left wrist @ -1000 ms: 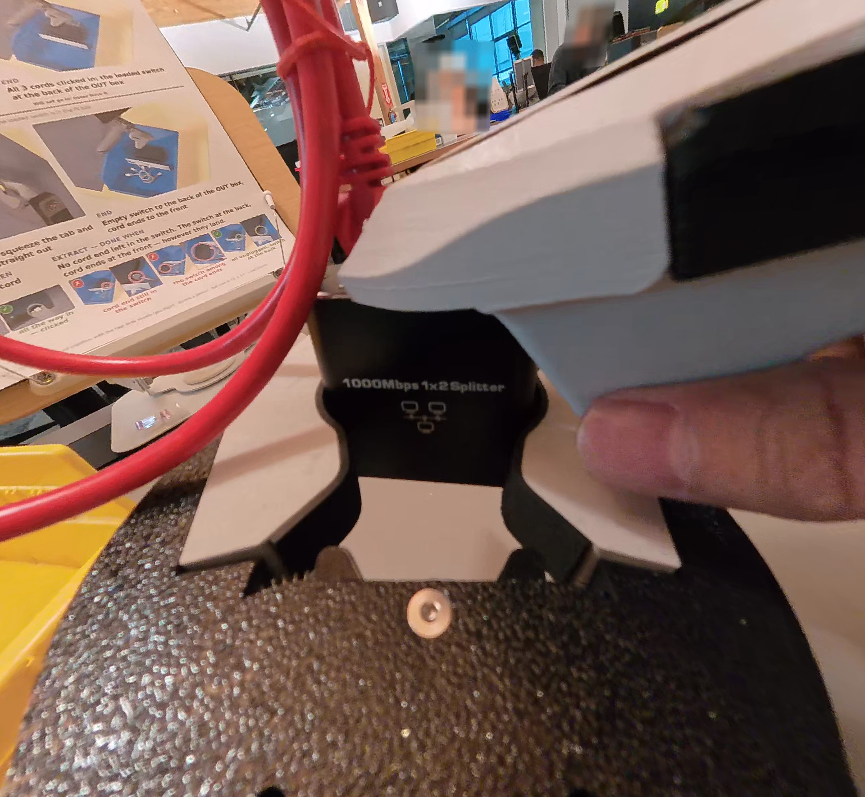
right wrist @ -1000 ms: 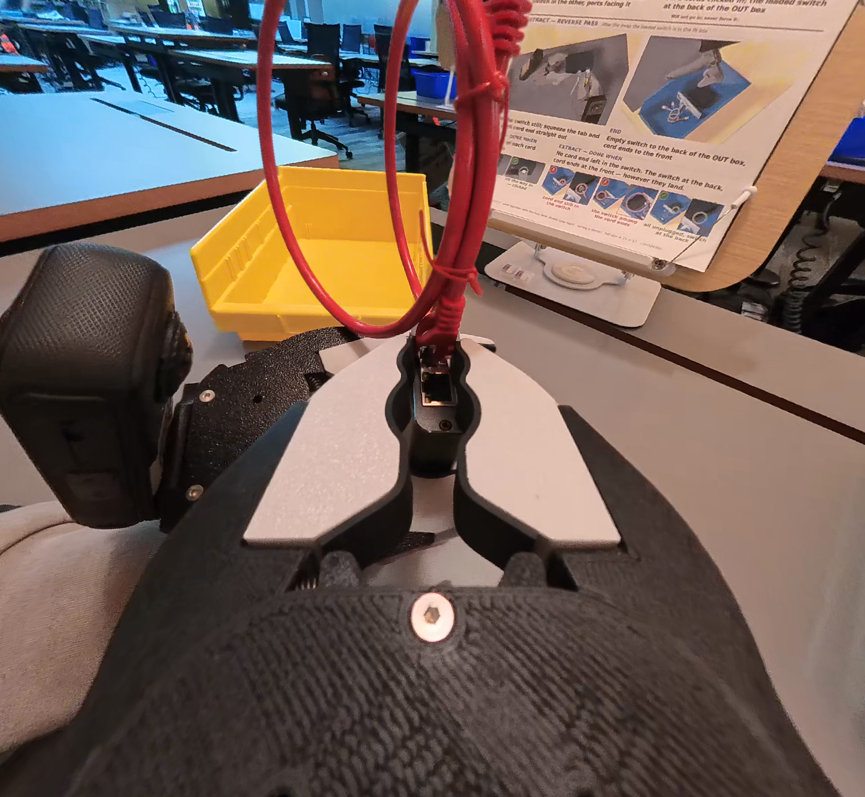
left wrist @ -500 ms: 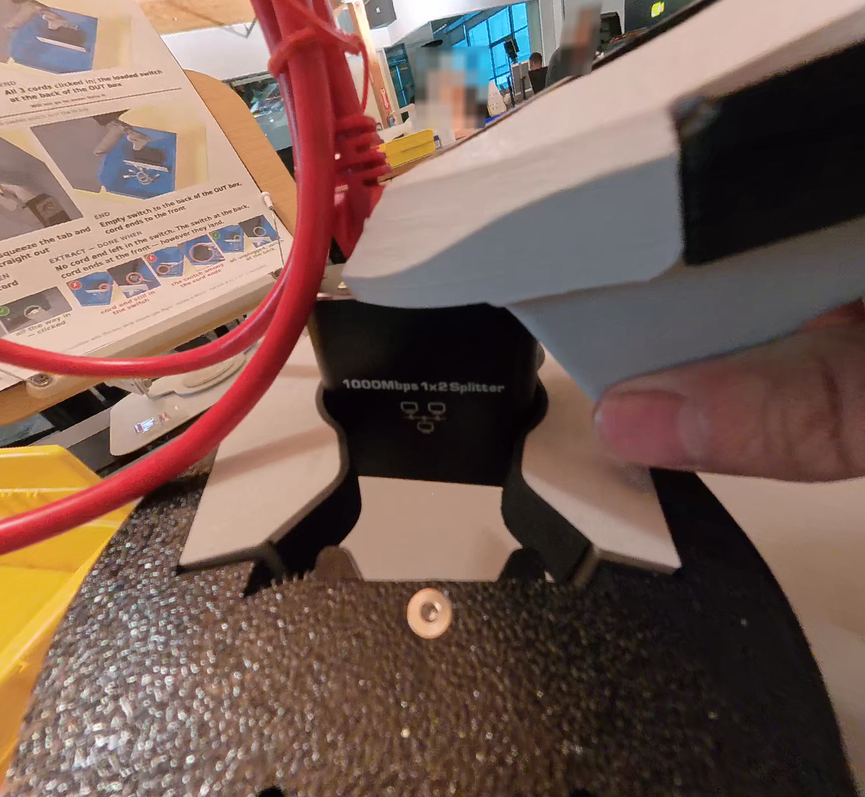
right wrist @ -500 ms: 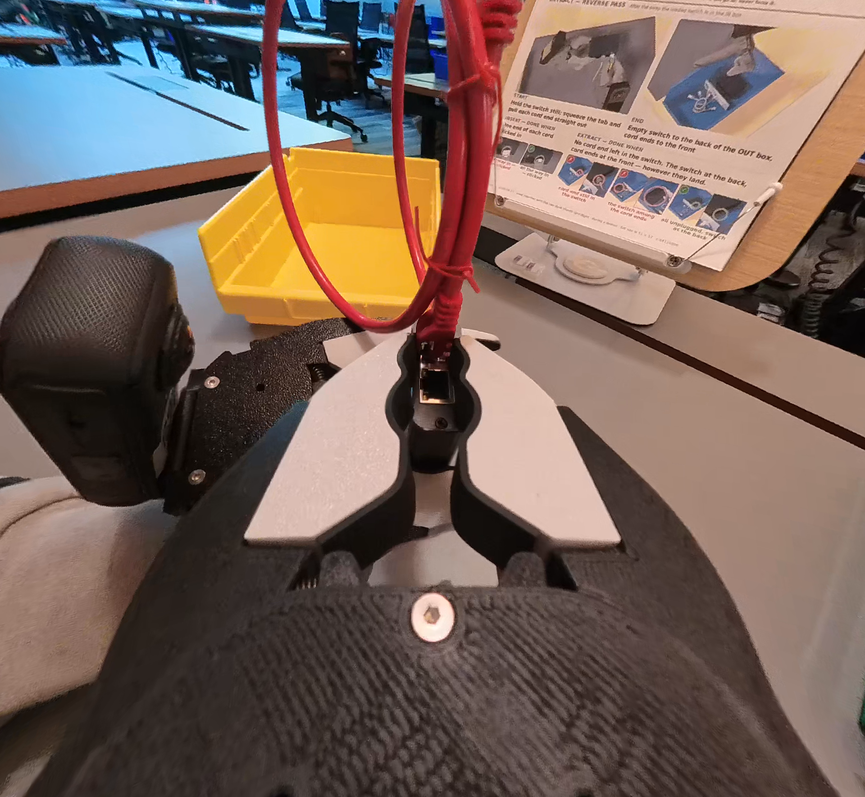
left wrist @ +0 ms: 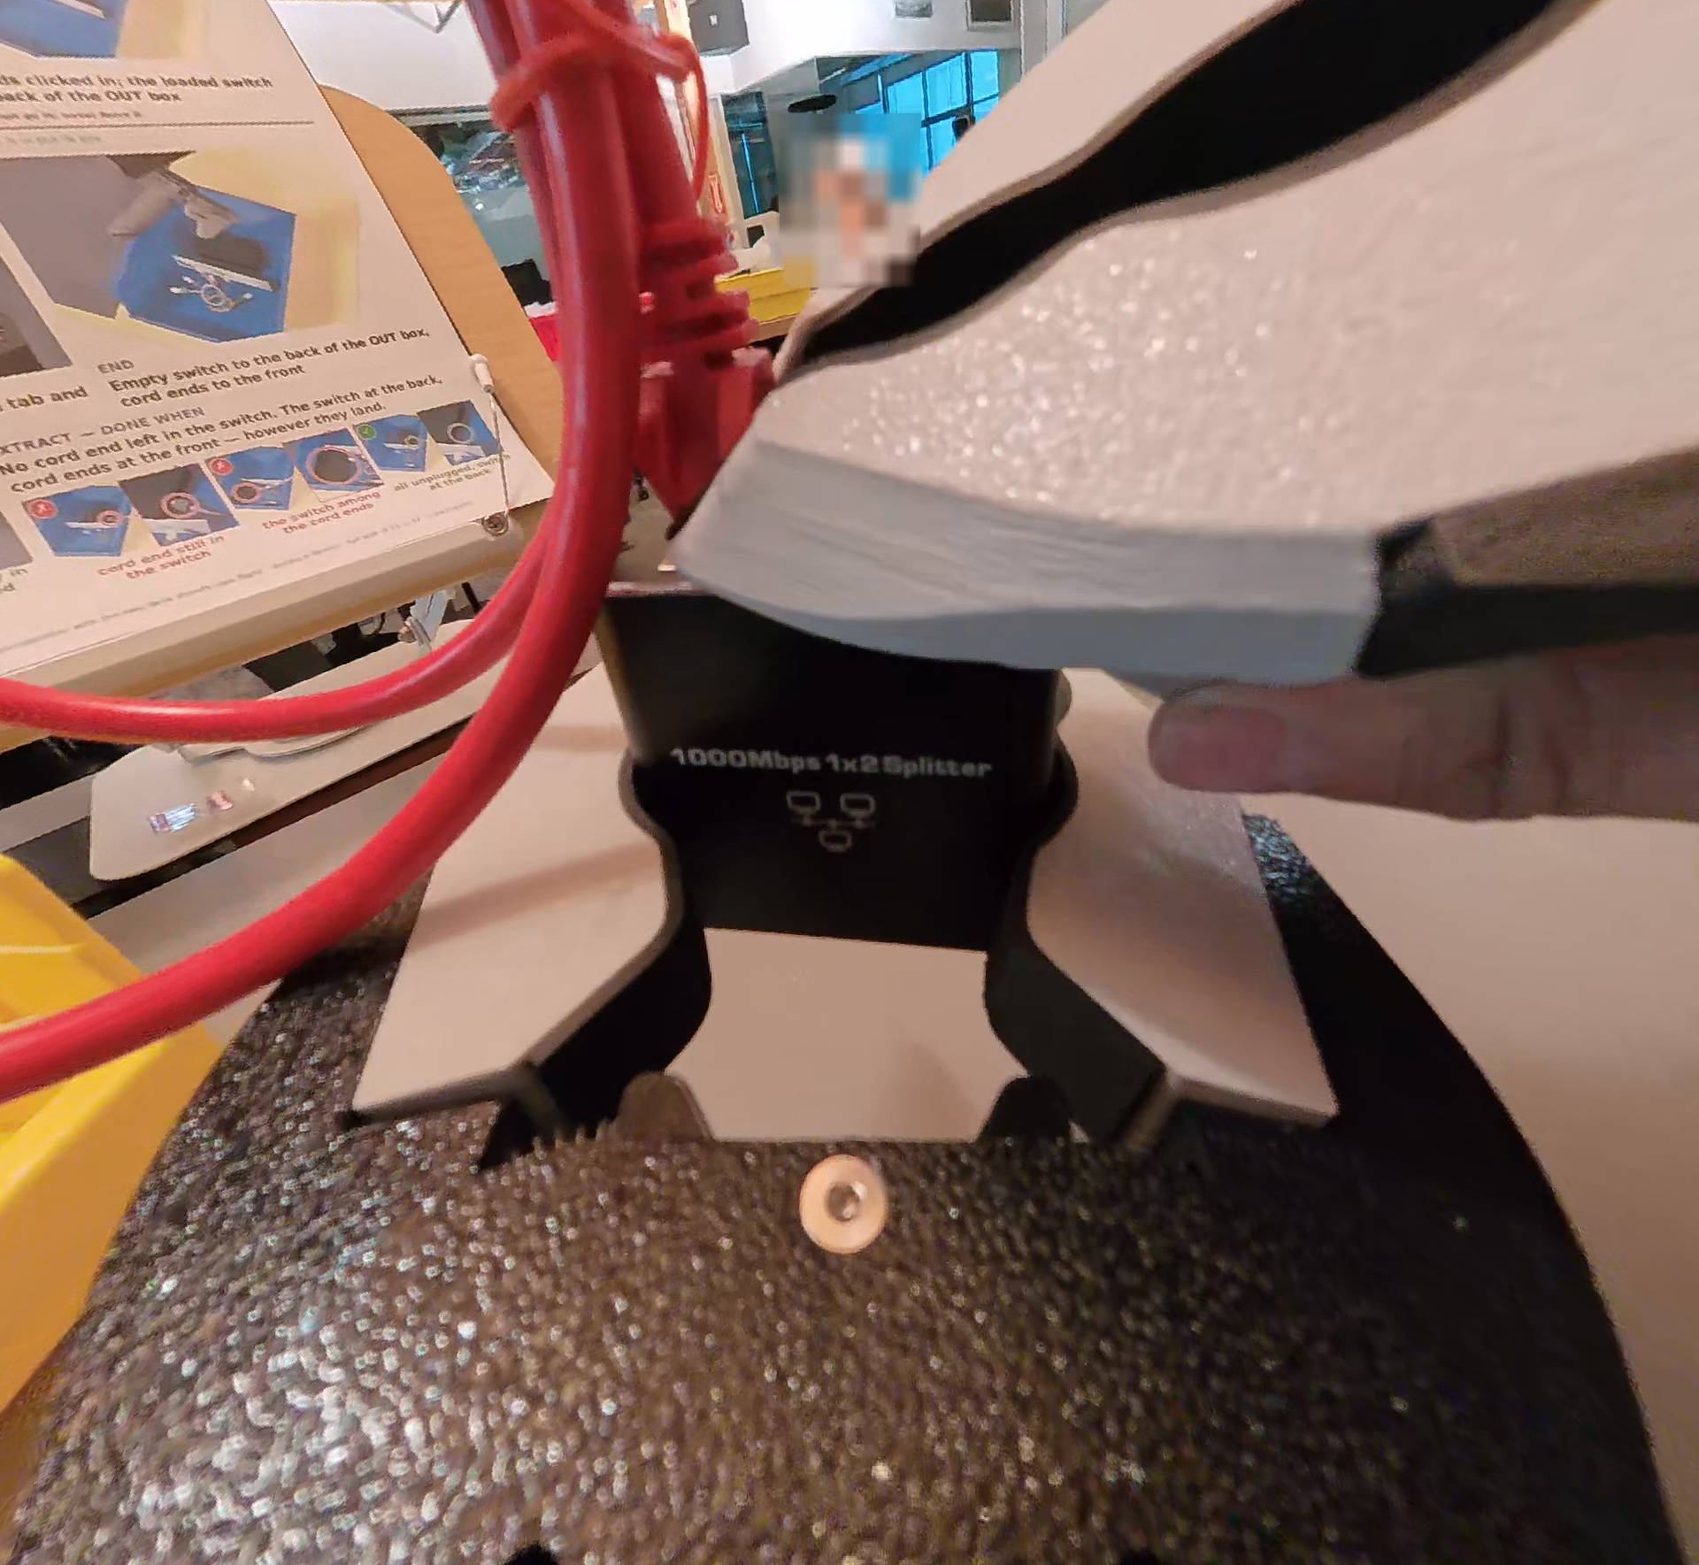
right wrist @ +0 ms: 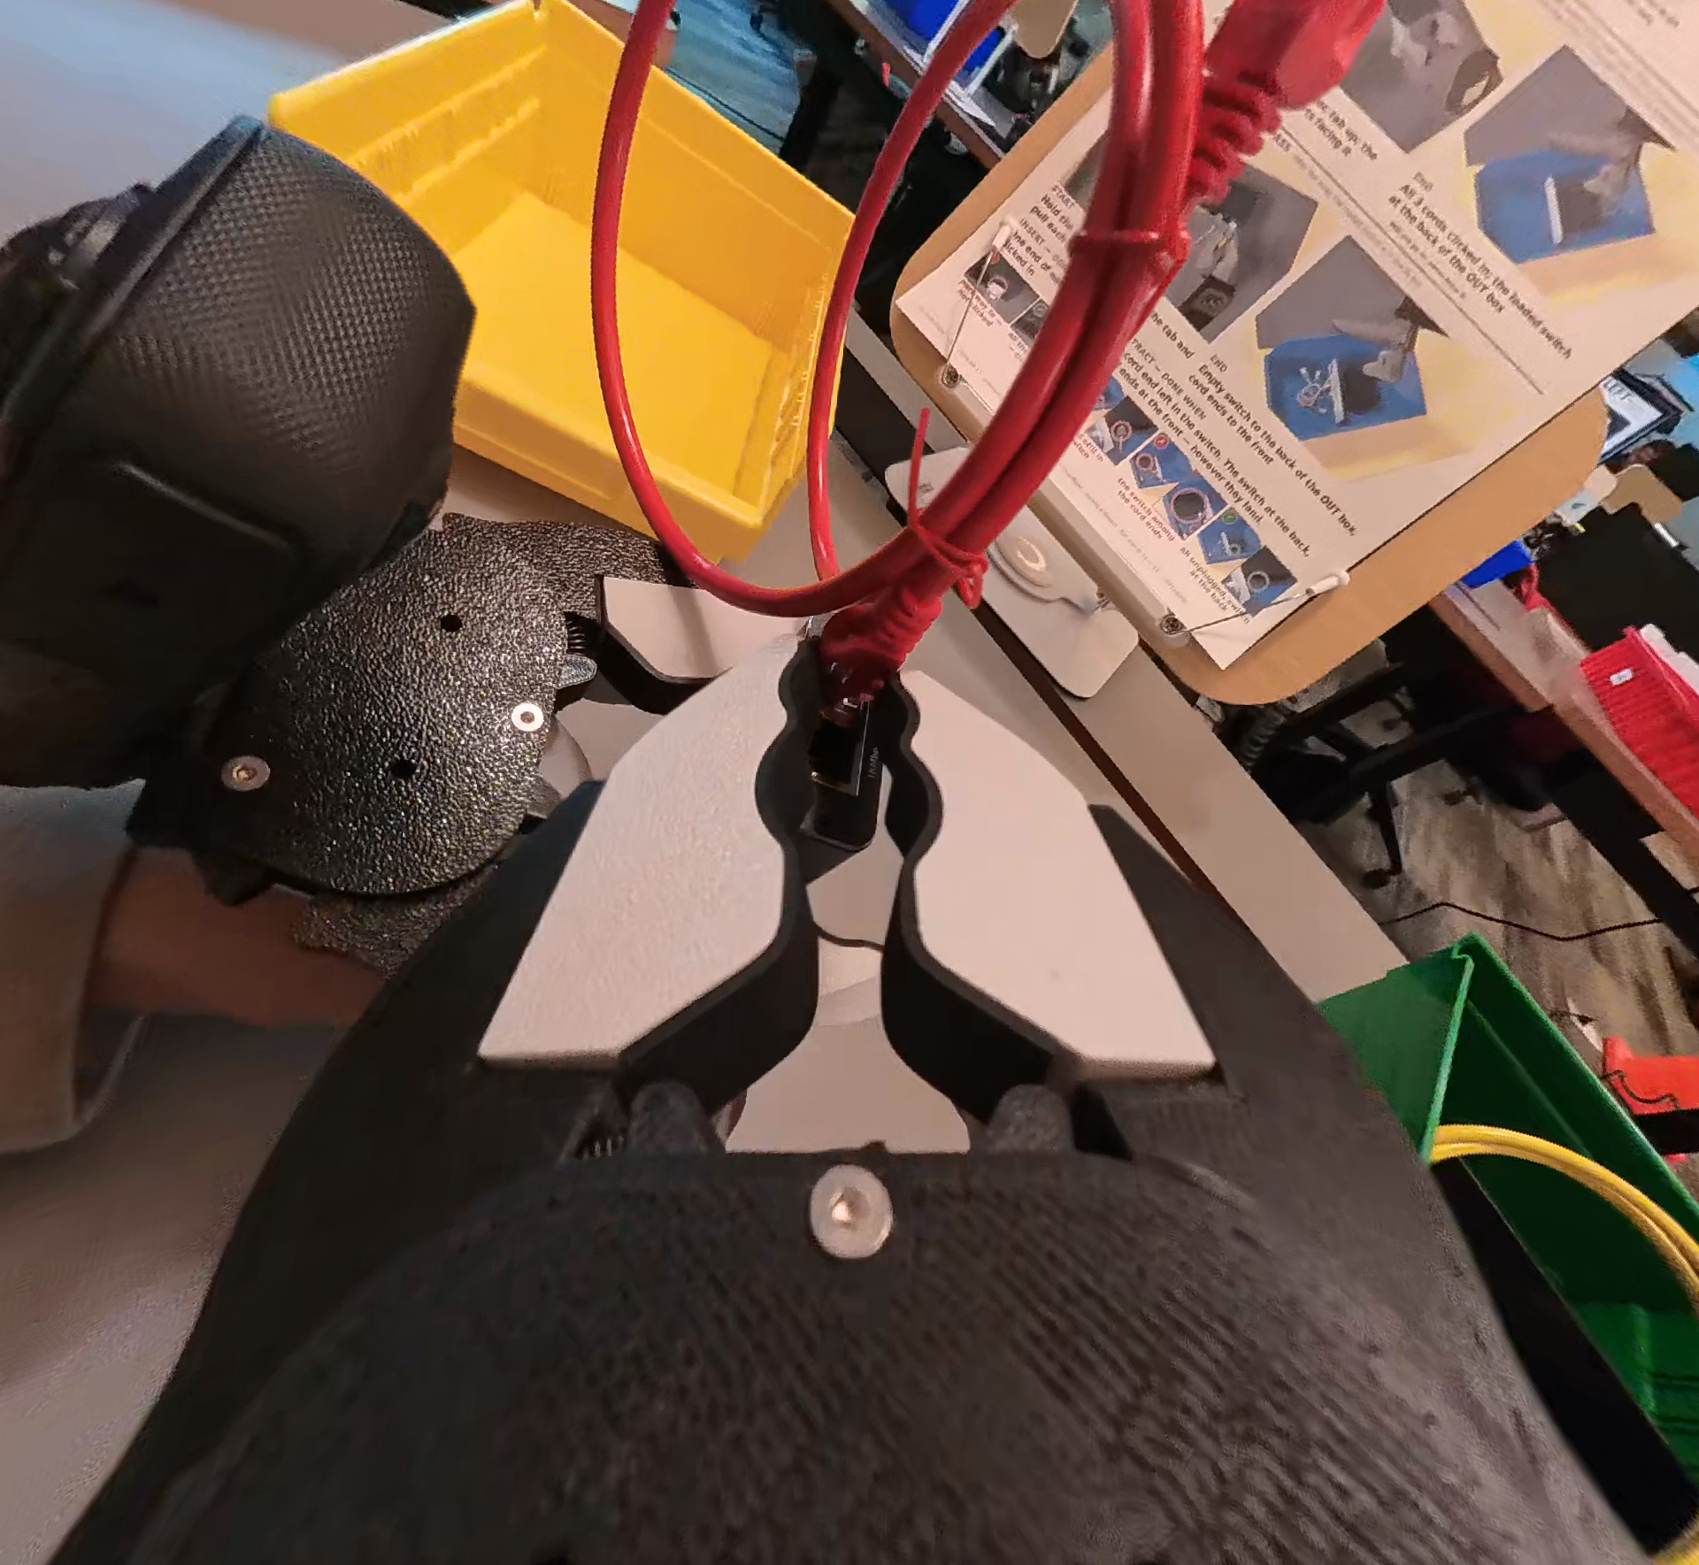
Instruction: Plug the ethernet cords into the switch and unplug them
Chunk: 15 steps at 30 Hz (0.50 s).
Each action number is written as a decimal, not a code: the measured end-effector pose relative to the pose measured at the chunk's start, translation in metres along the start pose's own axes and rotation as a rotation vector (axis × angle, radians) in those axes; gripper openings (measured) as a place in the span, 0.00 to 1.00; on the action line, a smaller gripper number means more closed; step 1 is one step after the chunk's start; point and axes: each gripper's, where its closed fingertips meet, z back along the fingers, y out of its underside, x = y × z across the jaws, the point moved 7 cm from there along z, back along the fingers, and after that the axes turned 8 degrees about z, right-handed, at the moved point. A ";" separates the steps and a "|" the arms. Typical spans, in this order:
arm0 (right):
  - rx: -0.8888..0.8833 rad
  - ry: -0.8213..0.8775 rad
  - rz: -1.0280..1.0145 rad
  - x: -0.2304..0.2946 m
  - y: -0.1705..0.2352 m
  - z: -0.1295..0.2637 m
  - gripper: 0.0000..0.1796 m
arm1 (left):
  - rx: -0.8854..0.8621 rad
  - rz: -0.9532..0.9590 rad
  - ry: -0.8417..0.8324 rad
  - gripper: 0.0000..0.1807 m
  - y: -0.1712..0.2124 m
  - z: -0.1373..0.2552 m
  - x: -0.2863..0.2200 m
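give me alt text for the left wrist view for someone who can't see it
The left gripper is shut on a small black switch, while the right gripper reaches in from the upper right onto a red ethernet cord plugged in at the switch's far end. The cord loops left over a yellow bin, before a tilted instruction sheet.

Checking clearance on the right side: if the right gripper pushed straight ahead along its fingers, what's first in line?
The right gripper is shut at the red ethernet cord's plug. Straight ahead: the cord's tied coil, then likely the instruction sheet on its stand; depth is unclear.
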 end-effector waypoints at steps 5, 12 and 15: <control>0.003 0.005 0.071 0.001 -0.003 0.000 0.08 | -0.018 0.015 0.001 0.41 -0.001 0.001 0.001; 0.014 0.012 0.140 0.002 -0.005 0.001 0.08 | -0.033 0.037 0.016 0.41 -0.002 0.002 -0.001; 0.010 -0.012 0.145 0.002 -0.006 0.000 0.09 | -0.035 0.010 -0.024 0.44 -0.002 0.003 0.002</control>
